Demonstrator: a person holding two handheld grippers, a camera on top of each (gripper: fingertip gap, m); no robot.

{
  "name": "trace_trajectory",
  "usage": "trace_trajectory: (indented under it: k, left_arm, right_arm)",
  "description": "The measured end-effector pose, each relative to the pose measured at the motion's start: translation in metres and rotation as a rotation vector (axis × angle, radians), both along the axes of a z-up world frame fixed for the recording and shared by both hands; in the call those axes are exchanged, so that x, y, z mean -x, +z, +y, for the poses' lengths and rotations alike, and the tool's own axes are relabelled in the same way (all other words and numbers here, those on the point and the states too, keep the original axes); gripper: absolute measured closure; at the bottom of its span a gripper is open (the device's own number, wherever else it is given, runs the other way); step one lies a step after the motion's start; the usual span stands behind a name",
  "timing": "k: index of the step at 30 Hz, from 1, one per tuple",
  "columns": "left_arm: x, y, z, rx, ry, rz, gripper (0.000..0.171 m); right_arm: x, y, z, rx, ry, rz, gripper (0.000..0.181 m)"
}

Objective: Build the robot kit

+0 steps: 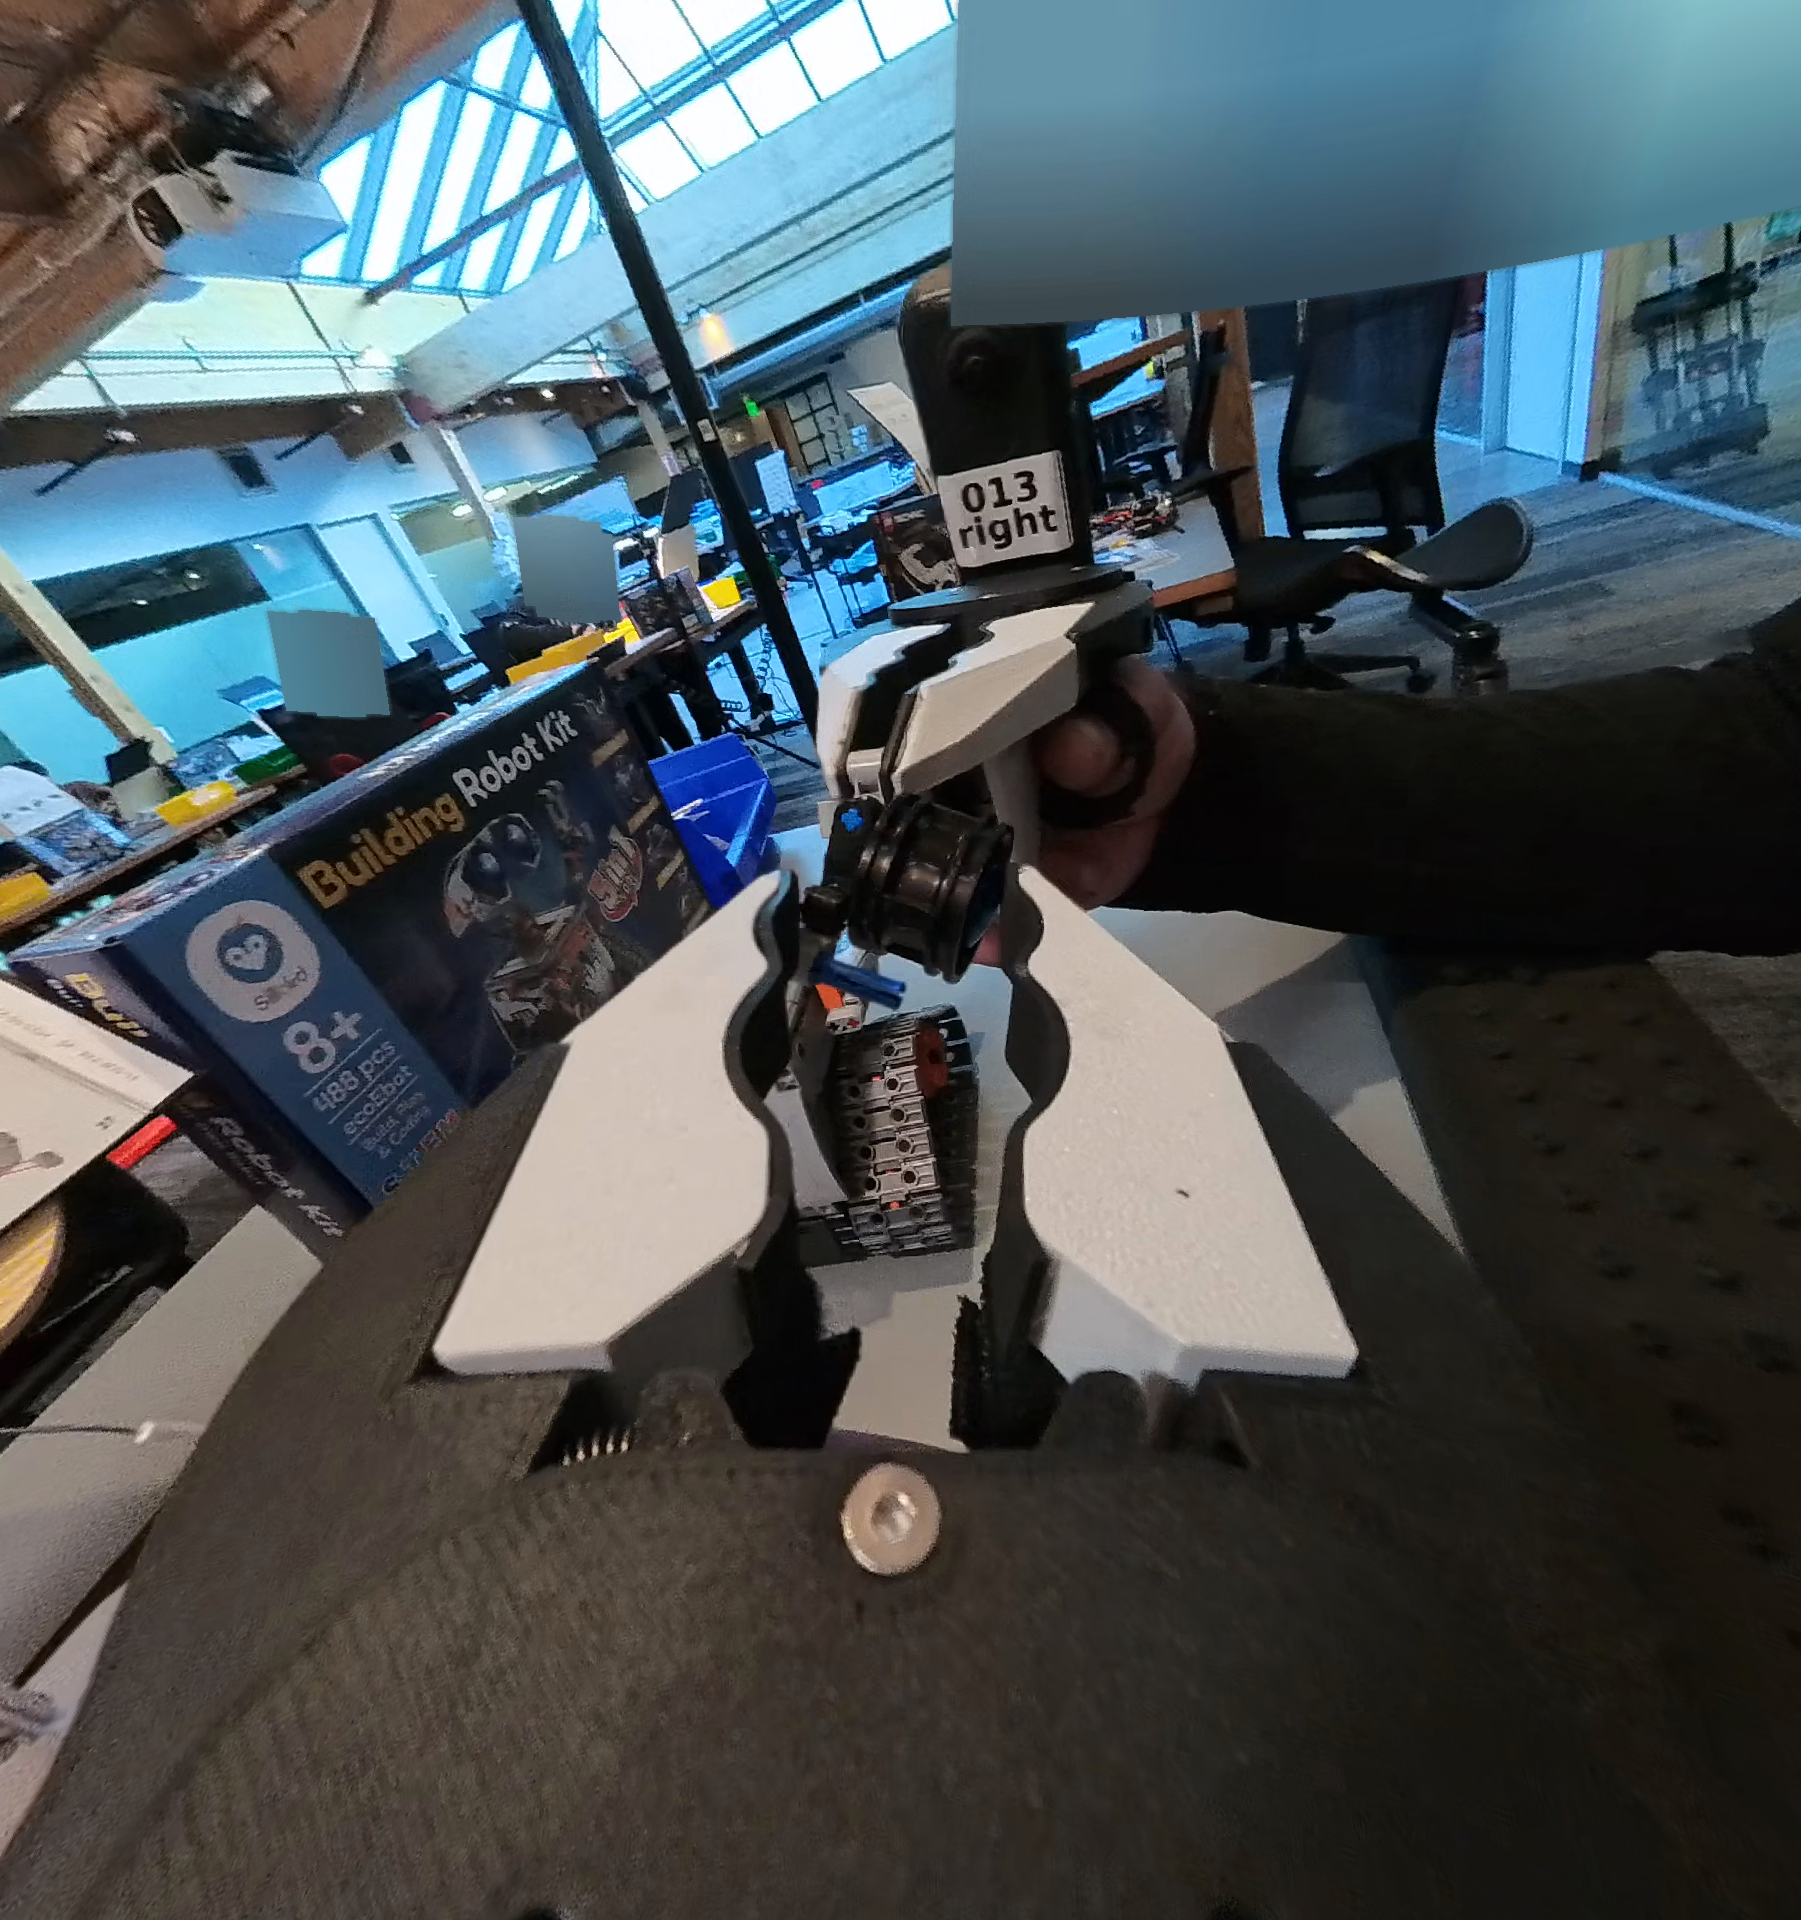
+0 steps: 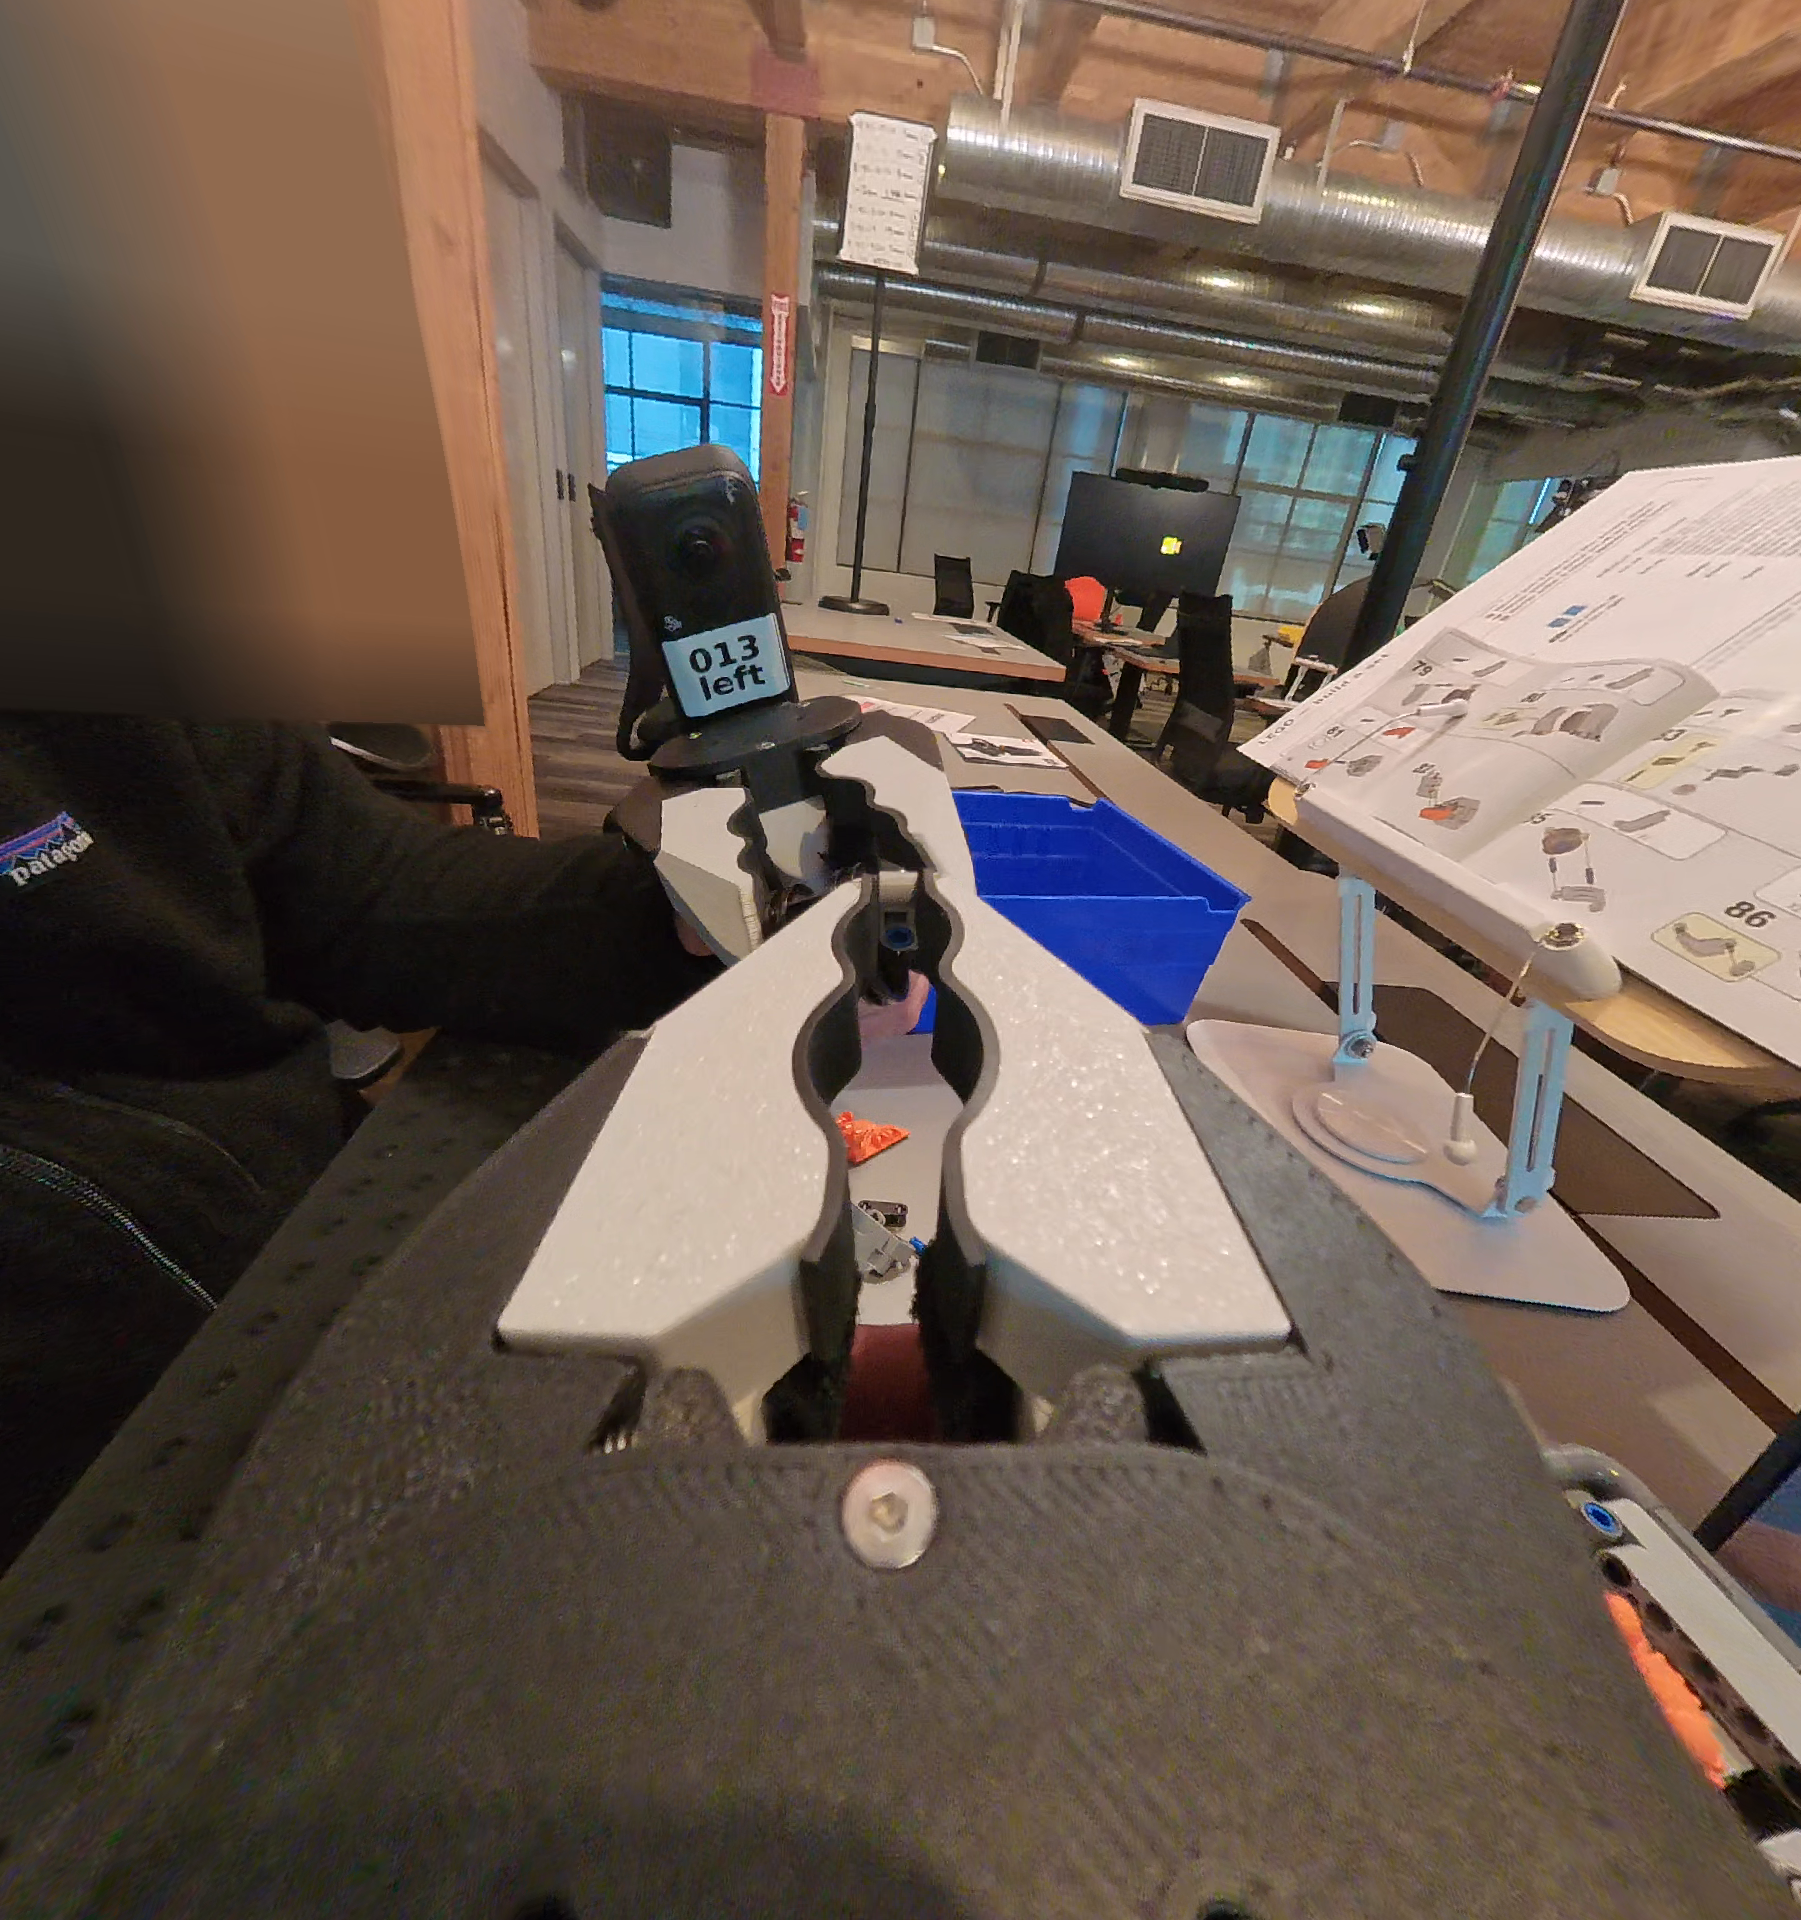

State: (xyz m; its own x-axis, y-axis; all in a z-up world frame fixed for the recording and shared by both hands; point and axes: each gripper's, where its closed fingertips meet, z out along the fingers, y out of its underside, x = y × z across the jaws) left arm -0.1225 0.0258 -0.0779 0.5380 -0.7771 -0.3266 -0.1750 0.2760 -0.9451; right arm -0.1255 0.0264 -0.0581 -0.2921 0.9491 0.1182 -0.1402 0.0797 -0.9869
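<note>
L claw (image 1: 896, 914) sits w/ its fingers apart, tips either side of a black wheel part (image 1: 927, 883) but I can't tell if they touch it; that wheel is carried at the tip of the R claw (image 1: 875, 800), facing in from across. From the R wrist view, R claw (image 2: 891, 914) is pinched nearly together on a small black piece w/ a blue pin (image 2: 894, 940), right up against the other claw's tips. Below, a tracked brick model (image 1: 901, 1132) stands on the pale grey surface (image 1: 1280, 997), between the L fingers in view. Dark blue kit box (image 1: 376, 935) stands left of it, blue bin (image 2: 1093, 904) behind. Instruction booklet (image 2: 1602, 748) lies open on a tilted white stand (image 2: 1436, 1143); loose orange bits (image 2: 868, 1135) & small grey parts (image 2: 880, 1231) lie on the surface. Room: open workshop, skylights (image 1: 584, 135) overhead, wood beams, silver ducts (image 2: 1291, 208), black pole (image 1: 667, 343), office chair (image 1: 1363, 520), more benches w/ yellow bins far back.
</note>
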Motion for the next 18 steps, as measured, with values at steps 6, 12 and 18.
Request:
trace_trajectory:
  k: [6,12,18]
  left_arm:
    - [0.000,0.000,0.001,0.037,-0.006,-0.035,0.137]
    - [-0.003,0.001,0.000,0.082,-0.027,-0.073,0.138]
    - [-0.003,0.004,-0.001,0.087,-0.038,-0.096,0.137]
  right_arm:
    - [0.001,0.001,0.001,-0.059,-0.047,0.015,0.177]
    - [-0.001,0.004,-0.001,-0.140,-0.083,0.034,0.177]
    - [-0.007,0.011,-0.004,-0.091,-0.043,0.070,0.160]
